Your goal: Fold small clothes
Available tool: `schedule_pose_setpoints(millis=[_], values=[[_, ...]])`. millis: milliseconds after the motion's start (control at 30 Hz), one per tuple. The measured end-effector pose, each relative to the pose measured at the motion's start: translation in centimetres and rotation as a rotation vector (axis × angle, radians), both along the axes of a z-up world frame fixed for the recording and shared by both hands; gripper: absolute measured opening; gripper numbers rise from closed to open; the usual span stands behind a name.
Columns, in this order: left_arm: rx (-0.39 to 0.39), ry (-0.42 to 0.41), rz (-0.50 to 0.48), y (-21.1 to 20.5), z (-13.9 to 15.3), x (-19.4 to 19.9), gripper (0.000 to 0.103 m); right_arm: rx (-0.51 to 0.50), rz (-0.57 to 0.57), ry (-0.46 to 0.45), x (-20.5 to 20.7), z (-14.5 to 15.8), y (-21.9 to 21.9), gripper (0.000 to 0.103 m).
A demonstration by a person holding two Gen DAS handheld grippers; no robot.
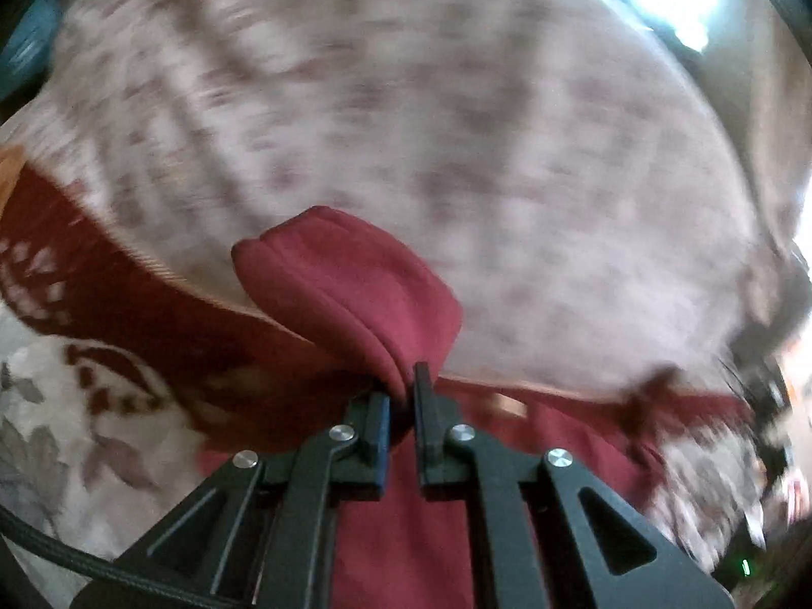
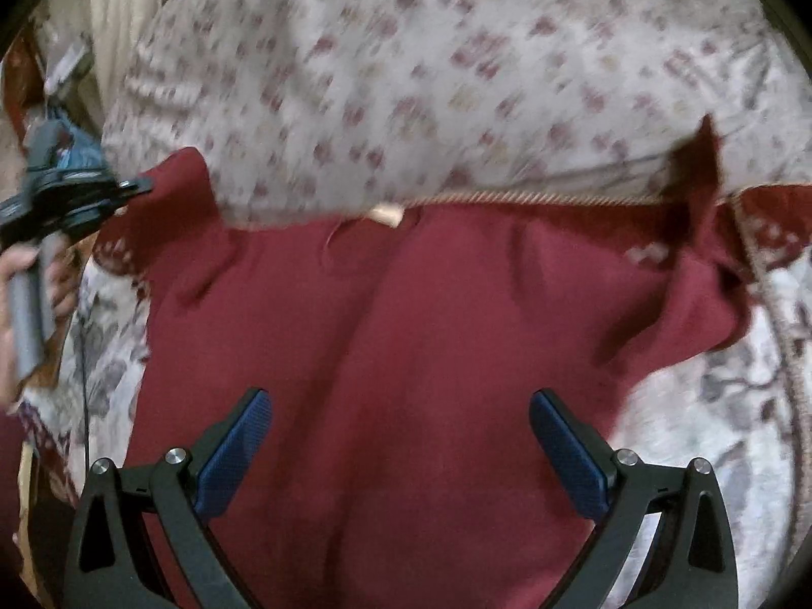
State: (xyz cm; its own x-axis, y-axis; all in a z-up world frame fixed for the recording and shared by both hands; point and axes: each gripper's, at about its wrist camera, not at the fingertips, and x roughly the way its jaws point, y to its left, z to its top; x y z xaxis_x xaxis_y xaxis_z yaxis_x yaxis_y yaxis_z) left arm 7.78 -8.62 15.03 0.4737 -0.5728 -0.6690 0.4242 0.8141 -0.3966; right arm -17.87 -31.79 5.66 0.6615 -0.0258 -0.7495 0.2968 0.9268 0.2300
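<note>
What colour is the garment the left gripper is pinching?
Dark red, a plain maroon garment, seen best in the right wrist view; the left gripper clamps a fold.

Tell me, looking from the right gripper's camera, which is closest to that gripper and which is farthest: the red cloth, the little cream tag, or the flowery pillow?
1. The red cloth, spread right under the open right gripper.
2. The little cream tag, at the cloth's far edge, straight ahead.
3. The flowery pillow, behind the tag, filling the top of the view.
</note>
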Motion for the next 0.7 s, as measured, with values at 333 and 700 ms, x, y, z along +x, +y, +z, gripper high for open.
schedule_pose_setpoints(millis=[333,700], values=[[0.040,0.107,-0.160,-9.2,-5.7,-12.9,0.045,-0.072,-0.134,-0.007,-1.7,1.7,-3.7,0.103],[0.345,-0.207,0.103,1.2,-2.6,-17.3,0.095,-0.036,-0.177,-0.005,-2.2,0.8,-5.2,0.103]])
